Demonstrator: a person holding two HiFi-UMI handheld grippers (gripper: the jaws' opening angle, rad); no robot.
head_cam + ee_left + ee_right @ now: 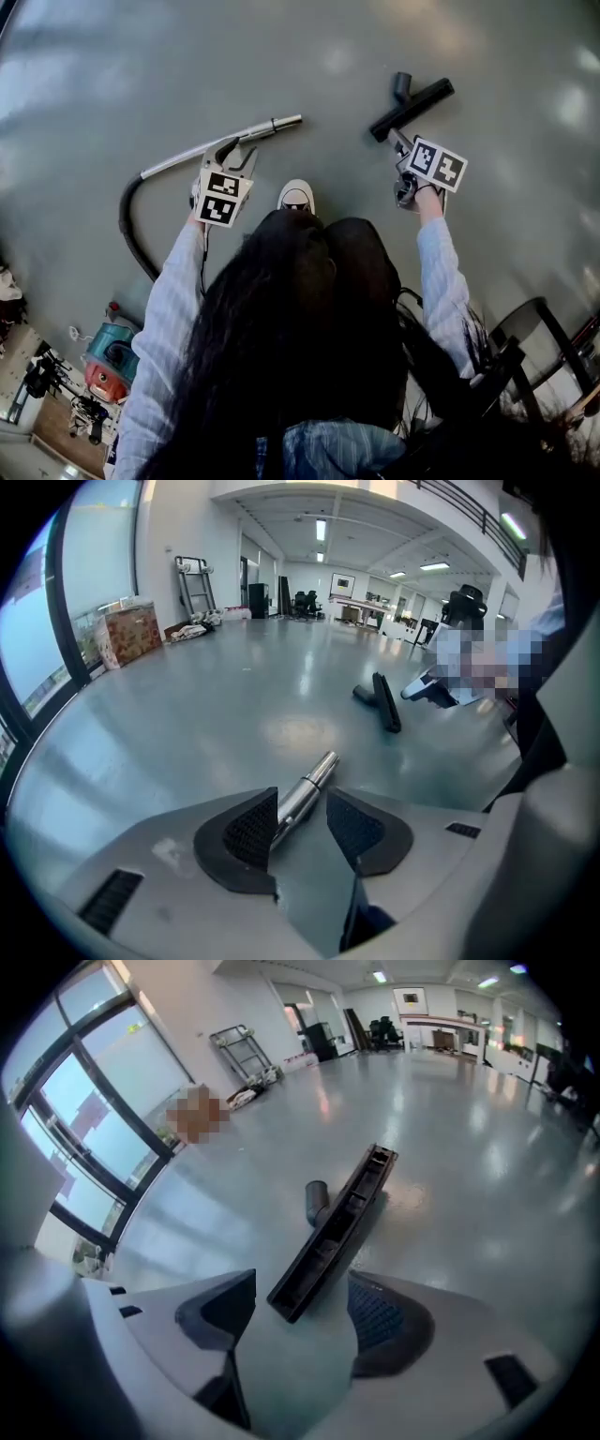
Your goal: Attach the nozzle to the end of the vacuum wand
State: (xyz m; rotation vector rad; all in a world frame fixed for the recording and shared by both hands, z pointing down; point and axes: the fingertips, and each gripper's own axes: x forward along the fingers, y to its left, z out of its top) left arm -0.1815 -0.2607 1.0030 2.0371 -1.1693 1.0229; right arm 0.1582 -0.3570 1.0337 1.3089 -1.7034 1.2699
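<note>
A silver vacuum wand (225, 141) lies on the grey floor, its free end pointing right. My left gripper (232, 156) hangs just over its middle, pointing steeply down. In the left gripper view the wand (317, 772) runs between the pads of my left gripper (300, 801), close to the left pad, with a gap at the right pad. The black nozzle (412, 103) lies to the right, neck up. My right gripper (401, 142) is at its near end. In the right gripper view the nozzle (342, 1232) ends between the wide-open jaws of my right gripper (302, 1290), touching neither pad.
A black hose (127, 220) curves from the wand back to a red and teal vacuum body (108, 361) at lower left. My shoe (296, 195) stands between the two grippers. A dark stool (544, 337) is at lower right. A cardboard box (131, 630) stands by the windows.
</note>
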